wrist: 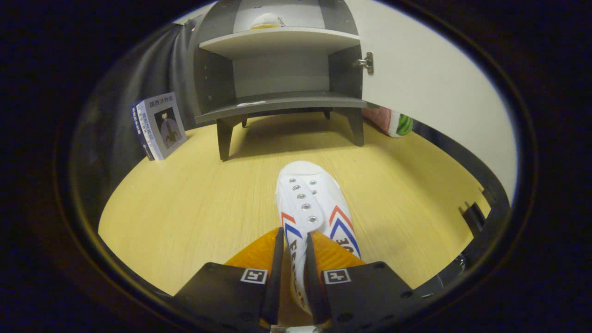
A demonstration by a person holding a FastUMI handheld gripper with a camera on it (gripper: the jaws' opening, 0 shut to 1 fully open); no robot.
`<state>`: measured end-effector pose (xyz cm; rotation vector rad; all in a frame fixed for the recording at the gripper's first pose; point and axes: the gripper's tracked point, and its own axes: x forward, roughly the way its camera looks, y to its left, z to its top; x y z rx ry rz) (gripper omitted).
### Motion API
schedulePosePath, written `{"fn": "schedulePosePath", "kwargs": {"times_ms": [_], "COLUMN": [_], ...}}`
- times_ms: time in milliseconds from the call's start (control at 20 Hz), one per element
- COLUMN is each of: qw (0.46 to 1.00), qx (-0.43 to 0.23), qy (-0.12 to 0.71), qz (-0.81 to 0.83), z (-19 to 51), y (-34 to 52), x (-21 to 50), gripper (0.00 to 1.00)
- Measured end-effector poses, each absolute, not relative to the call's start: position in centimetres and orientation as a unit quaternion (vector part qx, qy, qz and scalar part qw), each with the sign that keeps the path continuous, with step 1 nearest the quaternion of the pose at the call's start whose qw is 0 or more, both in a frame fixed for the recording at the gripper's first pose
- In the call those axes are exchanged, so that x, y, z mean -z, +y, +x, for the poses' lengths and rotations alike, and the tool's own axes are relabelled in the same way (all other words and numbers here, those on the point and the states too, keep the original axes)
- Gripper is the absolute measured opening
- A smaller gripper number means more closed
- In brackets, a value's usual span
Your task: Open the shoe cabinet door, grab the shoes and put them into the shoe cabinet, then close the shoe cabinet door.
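A white shoe (311,199) with red and blue chevrons points away from me toward the cabinet, its toe raised over the wooden floor. My gripper (292,243) is shut on the shoe's side wall, with one black finger (278,259) outside and the other inside the opening. The orange sole shows on both sides of the fingers. Beyond the shoe stands the grey shoe cabinet (277,74) on short legs, its white door (430,78) swung open to the right. The lower shelf (282,102) is bare. Another pale shoe (267,21) rests on the upper shelf.
Two books (158,125) lean against the dark cloth wall left of the cabinet. A watermelon-patterned cushion (393,122) lies behind the open door at the cabinet's right. A black frame rail (476,217) borders the yellow wooden floor (185,208) on the right.
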<state>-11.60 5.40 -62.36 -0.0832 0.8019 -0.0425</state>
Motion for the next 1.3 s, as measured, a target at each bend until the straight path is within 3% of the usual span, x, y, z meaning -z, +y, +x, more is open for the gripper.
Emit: {"fn": "schedulePosePath", "kwargs": {"times_ms": [50, 100, 150, 250, 400, 900, 1300], "qw": [0.922, 0.922, 0.921, 0.922, 0.921, 0.913, 0.921], "qx": [0.016, 0.013, 0.008, 0.003, -0.011, -0.023, -0.029], "qy": [0.384, 0.382, 0.386, 0.386, 0.389, 0.408, 0.389], "qz": [-0.048, -0.055, -0.054, -0.037, -0.019, -0.014, -0.026], "z": [-11.9, -11.7, -12.0, -11.7, -11.8, -11.7, -8.3], "y": [5.4, 5.4, 5.6, 5.5, 5.7, 6.0, 7.0], "x": [62.2, 62.3, 62.1, 62.4, 62.4, 61.8, 57.1], "gripper": [0.3, 0.21, 0.21, 0.1, 0.04, 0.03, 0.02]}}
